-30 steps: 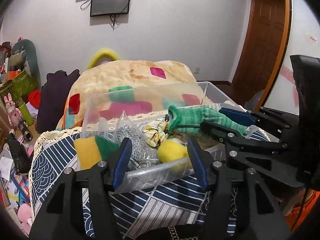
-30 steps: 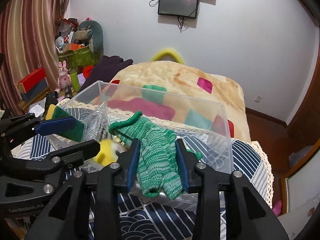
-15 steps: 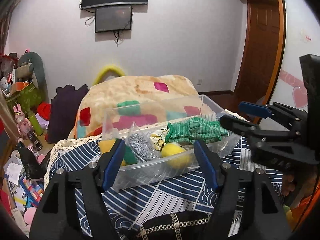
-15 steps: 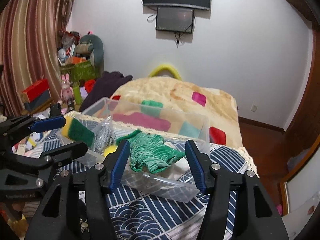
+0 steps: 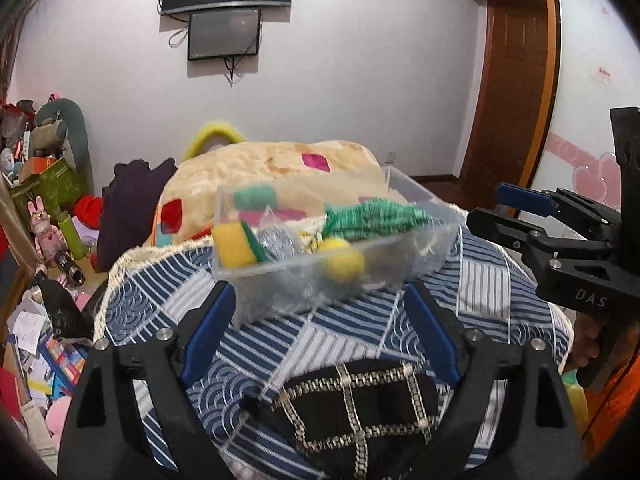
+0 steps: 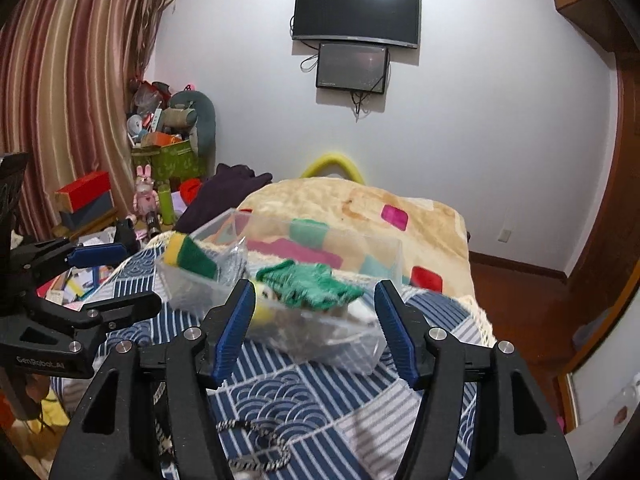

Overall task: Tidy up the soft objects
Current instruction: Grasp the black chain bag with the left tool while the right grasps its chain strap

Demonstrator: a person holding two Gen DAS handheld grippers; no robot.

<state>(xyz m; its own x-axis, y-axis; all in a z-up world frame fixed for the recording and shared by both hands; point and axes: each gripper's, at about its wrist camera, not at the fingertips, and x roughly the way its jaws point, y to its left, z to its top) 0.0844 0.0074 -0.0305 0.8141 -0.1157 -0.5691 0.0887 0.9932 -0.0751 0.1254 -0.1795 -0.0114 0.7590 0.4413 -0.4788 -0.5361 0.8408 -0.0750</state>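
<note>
A clear plastic bin [image 5: 416, 200] [image 6: 384, 252] stands on the blue patterned cloth [image 5: 480, 264] [image 6: 296, 396]. It holds a green knitted glove [image 5: 372, 218] [image 6: 312, 286], a yellow-green sponge [image 5: 236, 240] [image 6: 188, 254], a yellow ball [image 5: 344, 262] and a silvery scourer [image 5: 278, 242]. My left gripper [image 5: 320, 328] is open and empty, short of the bin. My right gripper [image 6: 316, 328] is open and empty, also short of the bin. Each gripper shows in the other's view: the right [image 5: 504, 206], the left [image 6: 120, 276].
A black item with gold chain trim [image 5: 360, 404] [image 6: 256, 440] lies on the cloth just below the grippers. A patterned beige blanket [image 5: 276, 172] [image 6: 360, 208] lies behind the bin. Toys, boxes and papers [image 5: 44, 240] [image 6: 160, 148] crowd the left. A wooden door [image 5: 508, 92] is at right.
My right gripper let go of the green glove, which now lies in the bin. Both grippers opened wider and drew back from the bin.
</note>
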